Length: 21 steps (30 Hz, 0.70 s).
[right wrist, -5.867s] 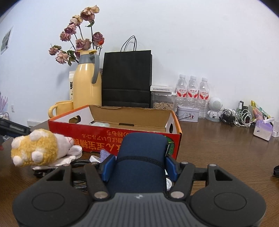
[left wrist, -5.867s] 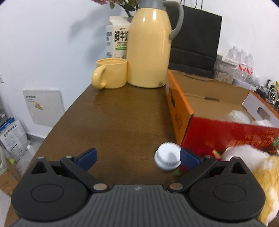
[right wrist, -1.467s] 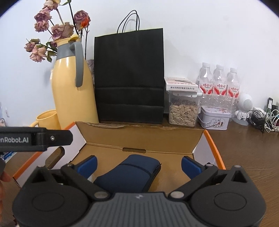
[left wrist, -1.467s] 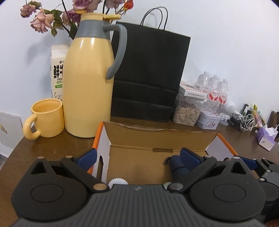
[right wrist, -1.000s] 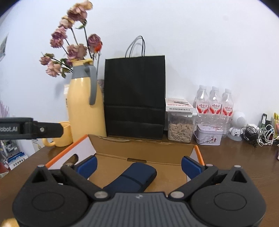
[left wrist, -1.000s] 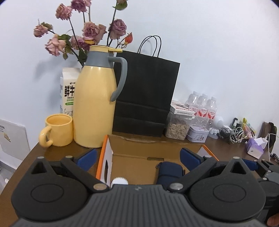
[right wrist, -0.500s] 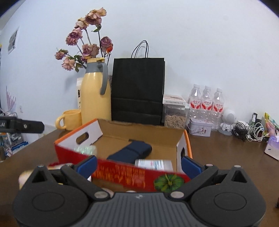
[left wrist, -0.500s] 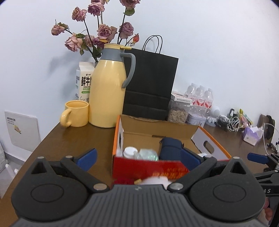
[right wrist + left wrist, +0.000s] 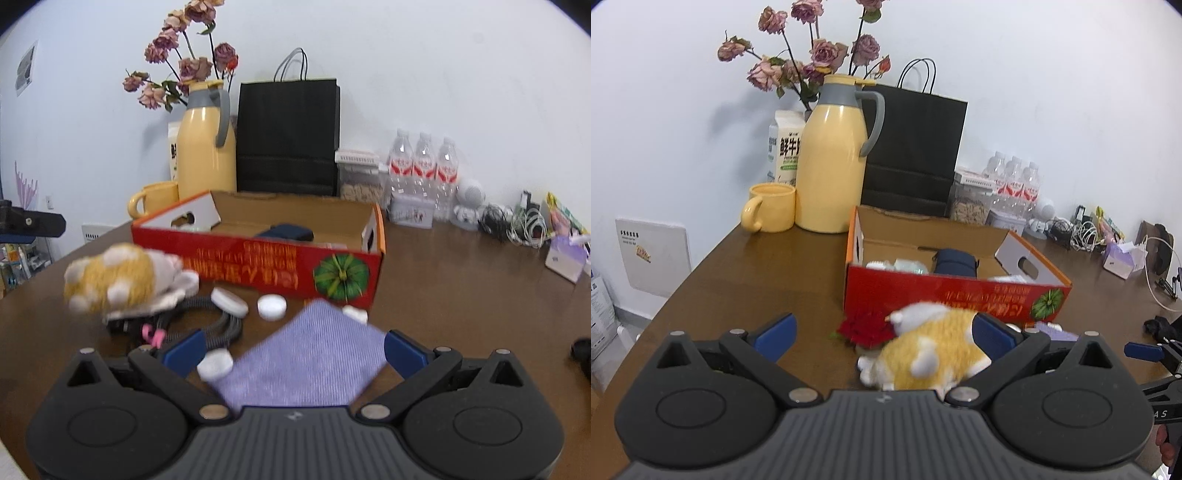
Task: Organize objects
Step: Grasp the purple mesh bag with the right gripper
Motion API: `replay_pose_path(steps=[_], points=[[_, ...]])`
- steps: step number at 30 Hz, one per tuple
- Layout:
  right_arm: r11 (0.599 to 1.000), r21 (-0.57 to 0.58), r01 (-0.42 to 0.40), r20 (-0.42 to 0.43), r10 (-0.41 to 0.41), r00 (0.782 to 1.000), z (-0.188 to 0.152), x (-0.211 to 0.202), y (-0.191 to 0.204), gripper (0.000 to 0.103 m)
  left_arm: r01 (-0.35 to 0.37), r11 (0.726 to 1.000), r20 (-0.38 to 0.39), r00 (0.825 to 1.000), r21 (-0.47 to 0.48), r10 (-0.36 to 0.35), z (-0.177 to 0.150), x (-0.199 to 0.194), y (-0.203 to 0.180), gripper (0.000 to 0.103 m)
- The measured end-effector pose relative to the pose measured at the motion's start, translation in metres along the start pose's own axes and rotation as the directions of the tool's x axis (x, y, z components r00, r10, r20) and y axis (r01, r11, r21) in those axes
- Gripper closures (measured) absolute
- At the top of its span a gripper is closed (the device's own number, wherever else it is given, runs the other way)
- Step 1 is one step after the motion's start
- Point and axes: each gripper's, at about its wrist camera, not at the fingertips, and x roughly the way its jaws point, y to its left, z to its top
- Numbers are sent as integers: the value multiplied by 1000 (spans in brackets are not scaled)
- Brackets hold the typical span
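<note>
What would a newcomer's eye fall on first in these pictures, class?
Probably the red cardboard box mid-table, open-topped with a navy pouch inside. Next, the yellow-and-white plush toy lying just in front of it, between the open left gripper's fingers, and the purple cloth before the open right gripper.

One red cardboard box; one plush toy; four white caps; one purple cloth; three water bottles; one yellow thermos; one yellow mug; one black paper bag; one milk carton.
</note>
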Motion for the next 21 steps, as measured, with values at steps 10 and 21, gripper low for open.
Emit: replay_pose_path(steps=[10,21], points=[[1000,27,1,-69,1,998,-21,4,-10,0,-4,1000,-38,999,-16,3,-16,-5,4,0],[1000,-21,-2,-172,-2,985,-10,57,-1,1,-15,999,-42,999,-33,14,-17,-5,9,0]])
